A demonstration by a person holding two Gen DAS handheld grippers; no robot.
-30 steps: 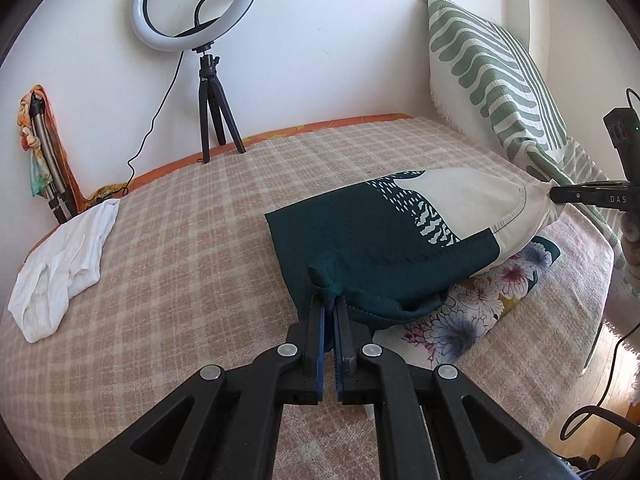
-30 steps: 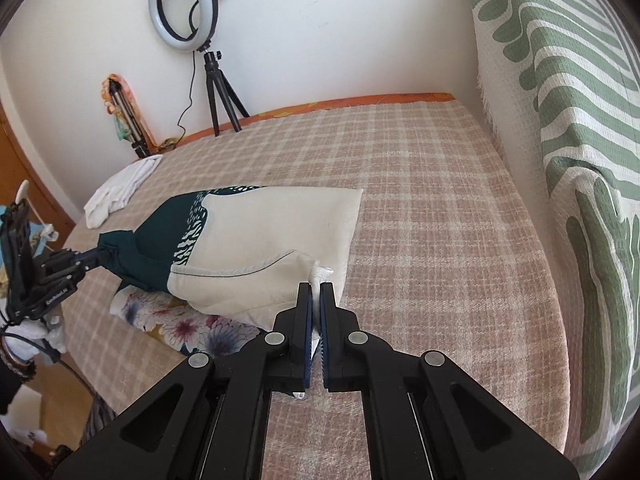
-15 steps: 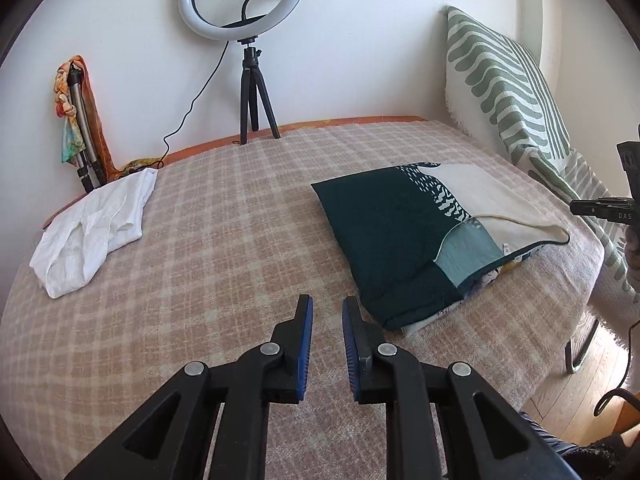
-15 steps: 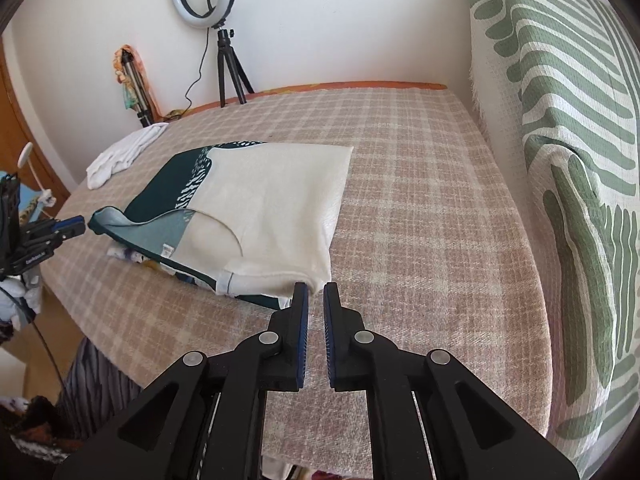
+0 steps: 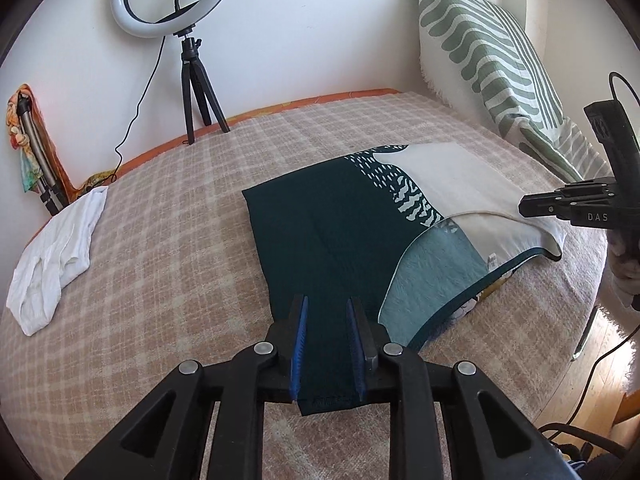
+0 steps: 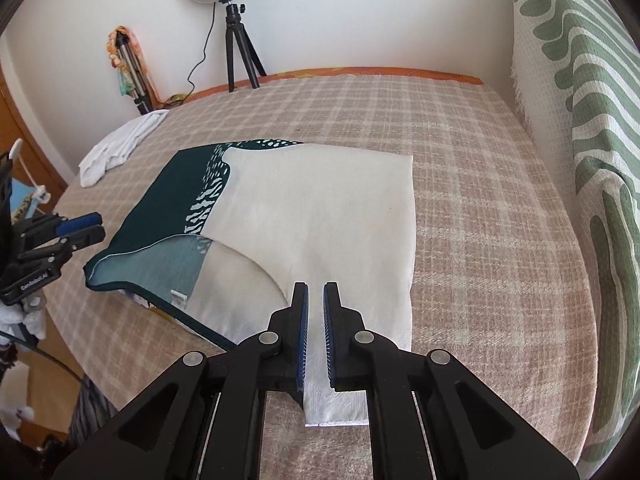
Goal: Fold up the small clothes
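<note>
While a second ago both corners were pinched, we now find the left gripper (image 5: 326,338) and right gripper (image 6: 316,334) with jaws spread astride the garment (image 6: 320,220) lying folded on the bed (image 6: 480,240), marking one fold complete.

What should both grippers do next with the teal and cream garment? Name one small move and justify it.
Probably close both grippers on the near hem. The left gripper straddles the garment's teal corner with jaws apart, and the right gripper straddles its cream corner the same way. Neither grips yet, so pinching seems to come before any lift or fold.
</note>
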